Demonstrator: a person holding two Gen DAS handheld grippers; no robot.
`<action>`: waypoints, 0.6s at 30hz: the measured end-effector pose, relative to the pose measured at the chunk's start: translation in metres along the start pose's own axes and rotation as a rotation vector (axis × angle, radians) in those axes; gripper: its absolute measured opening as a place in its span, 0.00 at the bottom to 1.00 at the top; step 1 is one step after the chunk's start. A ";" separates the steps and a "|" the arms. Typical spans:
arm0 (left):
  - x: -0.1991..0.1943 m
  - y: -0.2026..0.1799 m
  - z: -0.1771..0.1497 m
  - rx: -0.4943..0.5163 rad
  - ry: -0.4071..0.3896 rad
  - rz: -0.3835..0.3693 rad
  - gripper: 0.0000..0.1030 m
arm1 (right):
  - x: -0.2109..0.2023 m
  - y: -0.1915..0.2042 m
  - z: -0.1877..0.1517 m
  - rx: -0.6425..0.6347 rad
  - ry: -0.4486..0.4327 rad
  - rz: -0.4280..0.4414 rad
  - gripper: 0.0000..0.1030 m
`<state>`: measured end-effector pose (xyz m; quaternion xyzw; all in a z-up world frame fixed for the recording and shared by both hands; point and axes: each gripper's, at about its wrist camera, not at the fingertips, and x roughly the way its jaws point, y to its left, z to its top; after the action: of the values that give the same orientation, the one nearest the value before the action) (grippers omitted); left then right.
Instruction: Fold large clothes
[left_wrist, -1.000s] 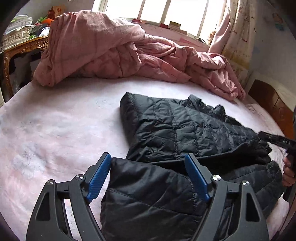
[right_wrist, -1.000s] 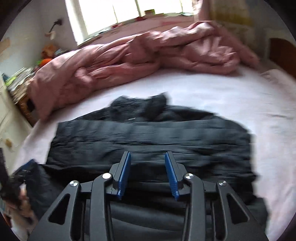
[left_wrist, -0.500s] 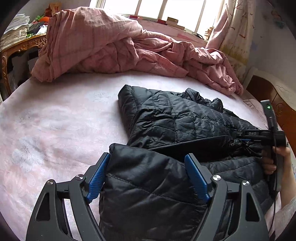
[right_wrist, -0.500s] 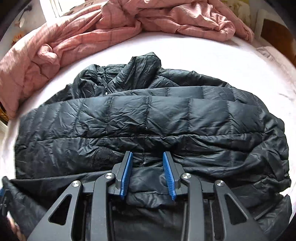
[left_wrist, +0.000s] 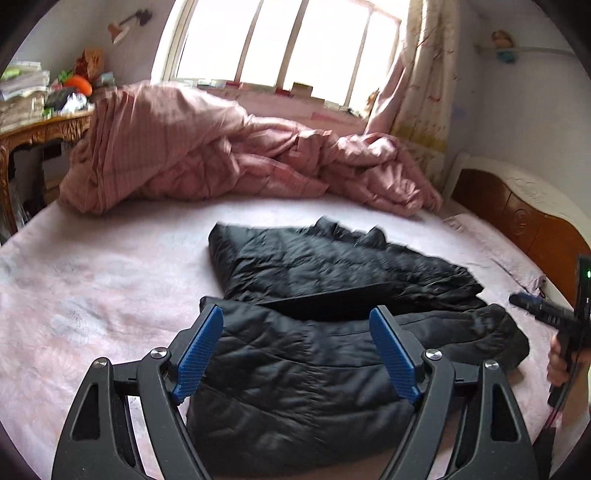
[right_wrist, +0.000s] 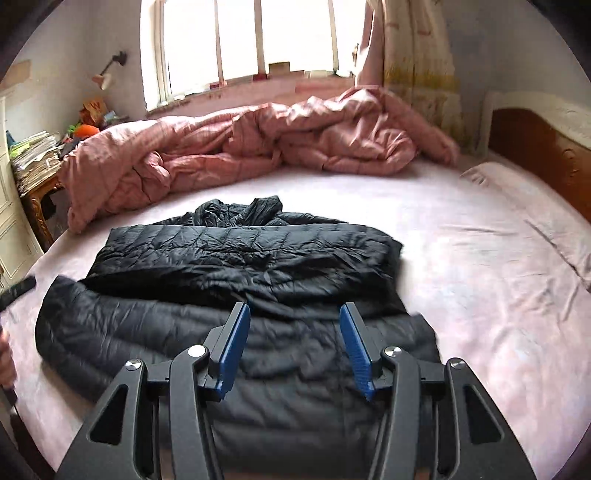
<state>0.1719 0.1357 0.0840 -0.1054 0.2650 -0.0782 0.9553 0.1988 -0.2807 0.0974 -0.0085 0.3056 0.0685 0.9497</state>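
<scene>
gripper (right_wrist: 294, 349) lifted, jacket (right_wrist: 236, 280) below

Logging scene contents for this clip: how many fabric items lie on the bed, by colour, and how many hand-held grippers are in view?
Black: 1, the puffer jacket
Pink: 1, the crumpled quilt
Hand-held grippers: 2, the left hand-held gripper and the right hand-held gripper, both open above the jacket
Total: 4

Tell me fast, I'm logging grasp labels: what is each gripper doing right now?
Left gripper: open, holding nothing, above the black puffer jacket.
Right gripper: open, holding nothing, also over the jacket.
</scene>
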 end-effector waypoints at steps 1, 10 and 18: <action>-0.007 -0.006 -0.001 0.006 -0.022 -0.002 0.79 | -0.010 0.000 -0.009 0.005 -0.023 -0.001 0.53; -0.030 -0.057 -0.032 0.140 -0.111 0.001 0.96 | -0.053 0.019 -0.059 -0.036 -0.149 -0.025 0.87; -0.025 -0.077 -0.050 0.181 -0.096 0.023 0.99 | -0.055 0.020 -0.072 -0.014 -0.158 -0.016 0.87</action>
<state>0.1174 0.0581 0.0732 -0.0193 0.2119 -0.0854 0.9734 0.1107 -0.2720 0.0711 -0.0120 0.2291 0.0637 0.9712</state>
